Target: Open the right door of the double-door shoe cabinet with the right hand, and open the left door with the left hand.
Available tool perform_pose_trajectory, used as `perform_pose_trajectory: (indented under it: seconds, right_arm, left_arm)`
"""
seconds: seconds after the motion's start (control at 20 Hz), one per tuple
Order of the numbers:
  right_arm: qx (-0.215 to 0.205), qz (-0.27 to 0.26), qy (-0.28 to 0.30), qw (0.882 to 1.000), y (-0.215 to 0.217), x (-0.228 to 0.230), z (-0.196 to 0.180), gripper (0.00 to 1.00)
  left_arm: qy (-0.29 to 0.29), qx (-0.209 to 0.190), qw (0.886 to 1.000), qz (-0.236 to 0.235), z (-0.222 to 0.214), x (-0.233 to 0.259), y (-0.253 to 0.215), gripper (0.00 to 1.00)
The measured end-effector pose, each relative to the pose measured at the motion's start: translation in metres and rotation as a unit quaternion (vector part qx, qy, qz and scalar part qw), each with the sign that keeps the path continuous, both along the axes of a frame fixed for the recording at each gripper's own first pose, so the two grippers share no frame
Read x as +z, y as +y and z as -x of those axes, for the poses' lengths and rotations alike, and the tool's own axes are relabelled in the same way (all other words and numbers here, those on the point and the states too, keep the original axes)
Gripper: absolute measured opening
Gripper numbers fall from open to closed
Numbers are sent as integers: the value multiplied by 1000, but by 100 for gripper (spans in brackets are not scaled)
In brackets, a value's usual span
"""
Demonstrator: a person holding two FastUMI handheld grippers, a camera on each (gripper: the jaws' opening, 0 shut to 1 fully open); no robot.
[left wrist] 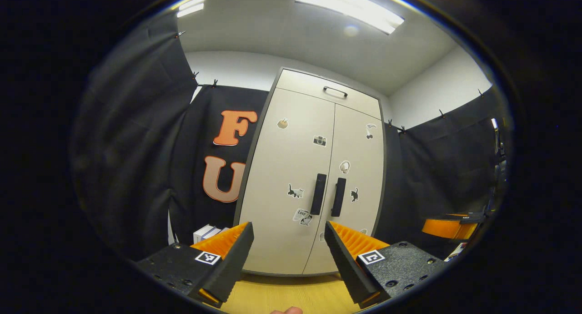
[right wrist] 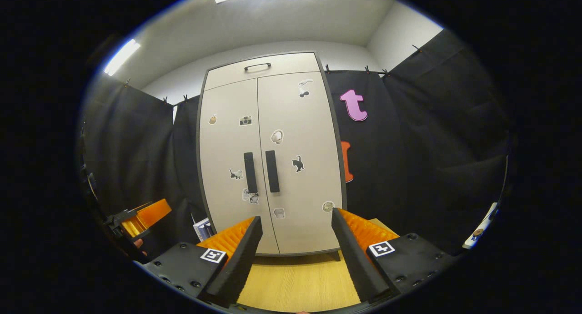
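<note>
So the cabinet (right wrist: 268, 159) is straight ahead of both sets of fingers, standing off past a strip of wood floor (right wrist: 300, 277), both doors flat shut.

Right door (right wrist: 300, 168) sits dead ahead of your right gripper (right wrist: 295, 255), between and above its fingers. Left door (left wrist: 286, 186) is ahead of your left gripper (left wrist: 286, 259), same deal.

Both grippers are spread wide with nothing in them, so nothing's grabbed yet.

The bit that matters: the two handles run vertical, side by side at the centre seam. The right handle (right wrist: 272, 171) is up and a touch left of your right fingers' gap. The left handle (left wrist: 318, 194) is up and a bit right of your left fingers' gap. My guess is the fingers need to straddle each bar across its width. Neither hand looks clearly closer.
</note>
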State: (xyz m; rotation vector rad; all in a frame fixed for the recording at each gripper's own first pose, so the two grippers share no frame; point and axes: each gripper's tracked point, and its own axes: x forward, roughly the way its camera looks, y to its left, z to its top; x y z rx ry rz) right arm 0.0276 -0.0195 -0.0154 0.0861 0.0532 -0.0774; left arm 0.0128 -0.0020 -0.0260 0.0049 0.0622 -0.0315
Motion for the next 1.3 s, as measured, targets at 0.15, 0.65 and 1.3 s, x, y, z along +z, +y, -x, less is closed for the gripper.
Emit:
perform_pose_trajectory:
  seconds: [0.15,0.65,1.3]
  right_arm:
    - [-2,6,-6,1000,-8,15,-25,98]
    - [99,-35,-31,994,29,84,-207,98]
    - [57,8,49,997,51,13,-318,94]
  left_arm:
    - [-2,15,1000,-23,-1,-1,11,95]
    - [26,50,998,-27,12,-29,37,95]
    - [25,110,993,-23,34,-35,82,95]
